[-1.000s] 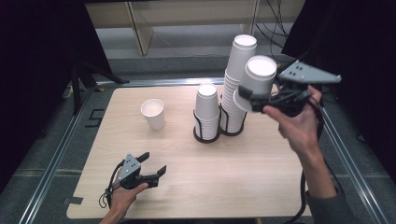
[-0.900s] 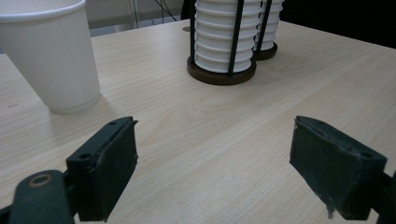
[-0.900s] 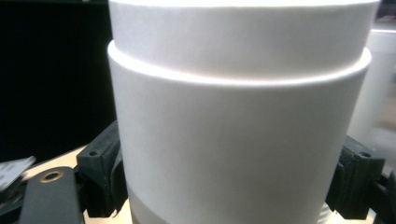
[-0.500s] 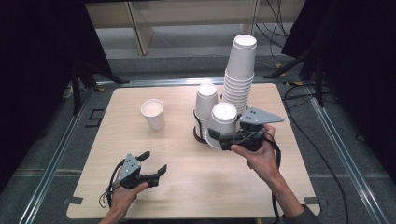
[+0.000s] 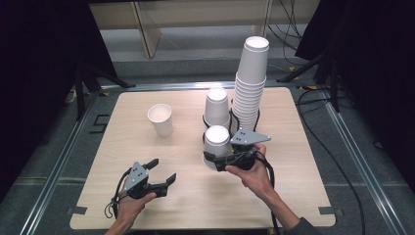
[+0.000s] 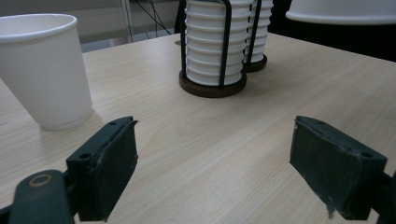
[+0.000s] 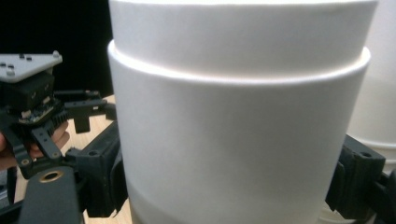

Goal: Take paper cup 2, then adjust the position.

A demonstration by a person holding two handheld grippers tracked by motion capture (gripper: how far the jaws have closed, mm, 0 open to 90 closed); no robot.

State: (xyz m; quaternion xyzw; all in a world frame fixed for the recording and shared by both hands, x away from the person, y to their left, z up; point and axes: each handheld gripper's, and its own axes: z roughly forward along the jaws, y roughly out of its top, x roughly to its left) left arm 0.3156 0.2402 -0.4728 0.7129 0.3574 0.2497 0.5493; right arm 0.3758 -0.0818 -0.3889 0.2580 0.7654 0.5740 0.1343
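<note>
Overhead, the high view shows the right gripper [image 5: 215,160] clamped on a white paper cup [image 5: 217,138], held upside down at the near middle of the table [image 5: 293,205], just in front of the short stack of cups [image 5: 217,105] in its wire holder; a tall stack [image 5: 250,83] rises in a second holder beside it; a single upright cup [image 5: 161,119] stands well apart to the left; the left gripper [image 5: 163,172] rests low near the front edge, jaws apart and holding nothing.

Next, the left gripper view: its two black jaws stand apart over bare wood with nothing between them; the single upright cup [image 6: 44,70] sits just beyond the left jaw; the holder with its ringed cups [image 6: 212,46] stands farther off, and a cup rim [image 6: 341,11] hangs at the top right.

Finally, the right gripper view: the held cup [image 7: 233,116] sits between both jaws, pads pressing on its wall near the lower part; the left gripper [image 7: 37,112] shows at the left; whether the cup's rim touches the table cannot be told.

Judgement: the step in hand appears to be setting this cup down on the table; it should be lowered level until the whole rim bears on the wood; the grip should stay light, since the thin wall will buckle; the jaws should part only once the cup is seated, then draw straight back so as not to knock the holder behind.
</note>
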